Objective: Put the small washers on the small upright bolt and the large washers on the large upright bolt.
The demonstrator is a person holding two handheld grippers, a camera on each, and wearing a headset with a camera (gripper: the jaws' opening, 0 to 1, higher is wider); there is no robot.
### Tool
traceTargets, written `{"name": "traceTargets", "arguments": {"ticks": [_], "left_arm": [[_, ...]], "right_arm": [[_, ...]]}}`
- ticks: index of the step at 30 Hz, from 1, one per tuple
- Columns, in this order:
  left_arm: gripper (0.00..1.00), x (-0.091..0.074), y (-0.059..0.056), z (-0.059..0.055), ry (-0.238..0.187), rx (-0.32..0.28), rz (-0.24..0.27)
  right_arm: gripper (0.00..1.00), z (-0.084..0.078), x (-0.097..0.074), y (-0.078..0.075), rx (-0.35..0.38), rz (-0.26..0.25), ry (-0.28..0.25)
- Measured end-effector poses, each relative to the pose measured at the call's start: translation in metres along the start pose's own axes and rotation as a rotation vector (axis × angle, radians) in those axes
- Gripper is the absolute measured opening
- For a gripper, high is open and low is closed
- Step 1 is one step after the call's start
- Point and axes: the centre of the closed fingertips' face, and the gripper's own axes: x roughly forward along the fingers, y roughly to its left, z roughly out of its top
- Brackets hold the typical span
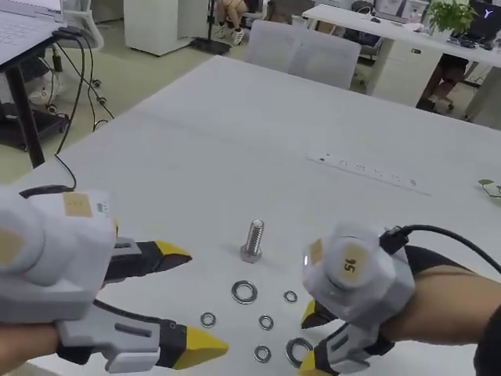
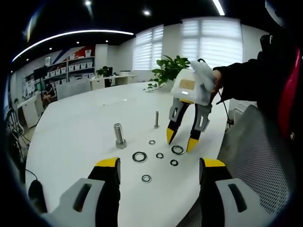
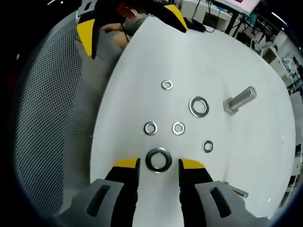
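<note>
Nothing is on a bolt yet: the large bolt and the small bolt both stand bare on the surface, with the four small washers and a large washer lying flat near them. The right hand-held gripper is spread, a jaw either side of the second large washer and not closed on it. The left hand-held gripper is spread wide and empty, so I'd say all six washers are left to place.
</note>
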Motion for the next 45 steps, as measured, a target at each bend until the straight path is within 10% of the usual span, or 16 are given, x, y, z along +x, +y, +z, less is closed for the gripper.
{"name": "traceTargets", "arguments": {"ticks": [45], "left_arm": [[0.63,-0.0042,0.0013,-0.0055,0.032,0.036,0.026]], "right_arm": [[0.25,-0.0046,0.005,0.0046,0.042,-0.024,0.232]]}}
